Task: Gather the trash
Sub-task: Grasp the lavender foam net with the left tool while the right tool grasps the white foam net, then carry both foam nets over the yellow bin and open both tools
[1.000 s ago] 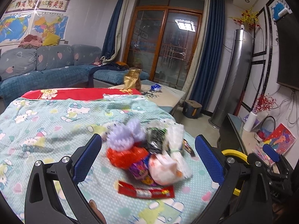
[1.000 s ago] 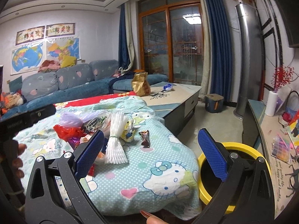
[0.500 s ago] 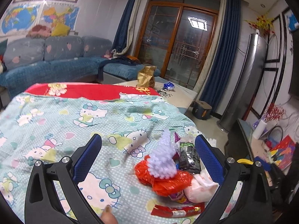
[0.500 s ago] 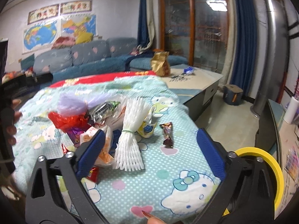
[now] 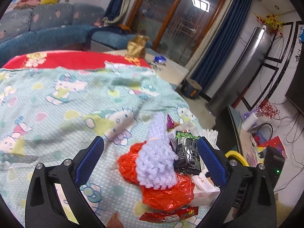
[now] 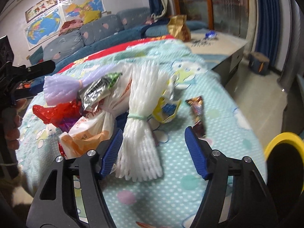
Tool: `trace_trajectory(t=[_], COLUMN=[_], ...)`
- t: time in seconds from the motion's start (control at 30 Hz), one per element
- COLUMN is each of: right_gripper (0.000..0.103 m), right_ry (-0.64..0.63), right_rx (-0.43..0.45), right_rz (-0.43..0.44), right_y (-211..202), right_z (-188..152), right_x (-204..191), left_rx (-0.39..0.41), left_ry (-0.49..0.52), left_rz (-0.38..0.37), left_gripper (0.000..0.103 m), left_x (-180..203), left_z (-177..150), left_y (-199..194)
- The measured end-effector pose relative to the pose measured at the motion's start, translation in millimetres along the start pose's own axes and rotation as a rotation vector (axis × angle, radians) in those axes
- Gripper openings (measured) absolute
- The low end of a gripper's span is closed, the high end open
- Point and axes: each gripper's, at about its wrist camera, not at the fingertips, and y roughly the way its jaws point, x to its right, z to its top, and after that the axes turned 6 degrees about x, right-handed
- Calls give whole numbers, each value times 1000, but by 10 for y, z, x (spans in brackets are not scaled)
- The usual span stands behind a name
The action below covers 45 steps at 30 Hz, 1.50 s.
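A heap of trash lies on the cartoon-print blanket (image 5: 57, 102). In the left wrist view my left gripper (image 5: 150, 163) is open, its blue pads on either side of a lilac foam net (image 5: 157, 163) lying on a red plastic bag (image 5: 167, 191), with a black snack packet (image 5: 187, 157) beside it. In the right wrist view my right gripper (image 6: 154, 152) is open around the lower end of a white foam net (image 6: 141, 133). A white-orange plastic bag (image 6: 89, 131), a yellow wrapper (image 6: 165, 110) and a brown candy wrapper (image 6: 198, 114) lie close by.
A yellow-rimmed bin (image 6: 283, 163) stands on the floor at the right of the bed; it also shows in the left wrist view (image 5: 235, 156). A low table (image 6: 214, 43) with a gold bag (image 6: 178, 29) stands behind. A blue sofa (image 5: 47, 28) lines the far wall.
Both grippers have come down and closer to the trash heap. The left now straddles the lilac net and red bag; the right now straddles the white foam net.
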Motion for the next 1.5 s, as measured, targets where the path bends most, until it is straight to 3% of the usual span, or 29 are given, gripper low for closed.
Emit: trace_trajectory(t=[0.07, 0.2, 0.27, 0.33, 0.47, 0.83, 1.5], right_gripper=[53, 34, 23, 17, 14, 12, 12], right_ry=[17, 51, 46, 37, 31, 66, 136], right_rx=[-27, -61, -59, -50, -13, 77, 168], right_rz=[22, 75, 91, 96, 91, 66, -29], right_y=[57, 107, 86, 57, -63, -426, -988], right_z=[-37, -91, -114, -119, -125, -23, -24], right_x=[-13, -6, -31, -48, -89, 81, 551], left_rx=[-40, -84, -83, -83, -43, 156, 133], left_ry=[-9, -34, -34, -35, -10, 46, 168], left_rz=[-6, -22, -26, -34, -34, -18, -142], left_gripper=[84, 66, 45, 33, 25, 22, 22], left_x=[-10, -50, -60, -67, -17, 270, 1108], left_z=[-20, -80, -92, -100, -88, 152, -155], left_y=[88, 183, 189, 184, 83, -455, -474])
